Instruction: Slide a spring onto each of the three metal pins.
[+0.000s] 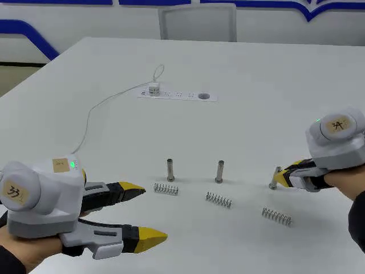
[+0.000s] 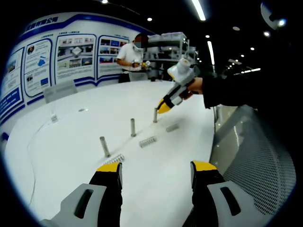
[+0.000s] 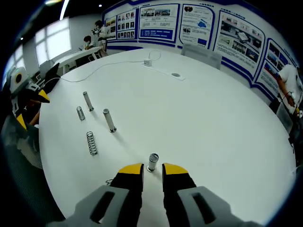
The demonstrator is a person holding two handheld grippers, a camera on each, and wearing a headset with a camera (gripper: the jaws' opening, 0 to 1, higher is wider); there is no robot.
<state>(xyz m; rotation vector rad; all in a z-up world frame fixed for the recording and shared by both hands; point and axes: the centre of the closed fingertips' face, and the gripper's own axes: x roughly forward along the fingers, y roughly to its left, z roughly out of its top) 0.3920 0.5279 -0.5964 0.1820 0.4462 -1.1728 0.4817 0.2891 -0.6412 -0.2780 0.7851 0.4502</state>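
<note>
Three metal pins stand upright in a row on the white table: left pin (image 1: 170, 169), middle pin (image 1: 220, 170), right pin (image 1: 275, 178). A spring lies in front of each: left spring (image 1: 166, 188), middle spring (image 1: 219, 200), right spring (image 1: 276, 216). My left gripper (image 1: 145, 211) is at the lower left, open wide and holding nothing, its tips just short of the left spring (image 2: 113, 160). My right gripper (image 3: 153, 170) has its jaws a narrow gap apart, with the right pin (image 3: 152, 161) standing at the mouth of that gap. No contact with the pin is visible.
A socket panel (image 1: 177, 95) with a plugged-in adapter is set into the table farther back, and its thin cable (image 1: 94, 111) runs off to the left. A chair (image 1: 197, 21) stands at the far edge. A person (image 2: 130, 56) stands beyond the table.
</note>
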